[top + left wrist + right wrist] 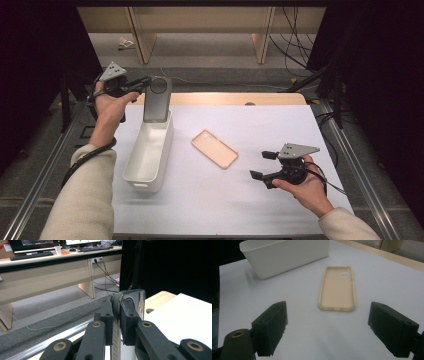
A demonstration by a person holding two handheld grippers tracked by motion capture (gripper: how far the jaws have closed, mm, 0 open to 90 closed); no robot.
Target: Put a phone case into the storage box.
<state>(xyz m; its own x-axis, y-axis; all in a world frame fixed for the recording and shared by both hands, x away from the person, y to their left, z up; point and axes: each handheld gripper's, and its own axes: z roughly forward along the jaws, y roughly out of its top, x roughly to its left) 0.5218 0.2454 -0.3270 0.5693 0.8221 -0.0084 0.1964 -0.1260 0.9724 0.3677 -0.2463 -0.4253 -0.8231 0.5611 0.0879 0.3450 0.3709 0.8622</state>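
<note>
high view first: my left gripper [141, 86] is clenched on the phone [157, 100], pinching it near its top edge. the phone hangs upright with its lower end just inside the far end of the white bin [145, 165], at the table's left side. left gripper view confirms it: both pads squeeze the phone [130, 300] edge-on. my right gripper [260, 164] hovers over the table's [270, 120] right side, jaws spread wide, grasping nothing. right gripper view has the beige case [337, 287] lying open side up ahead of those jaws, apart from the bin [287, 255].
</note>
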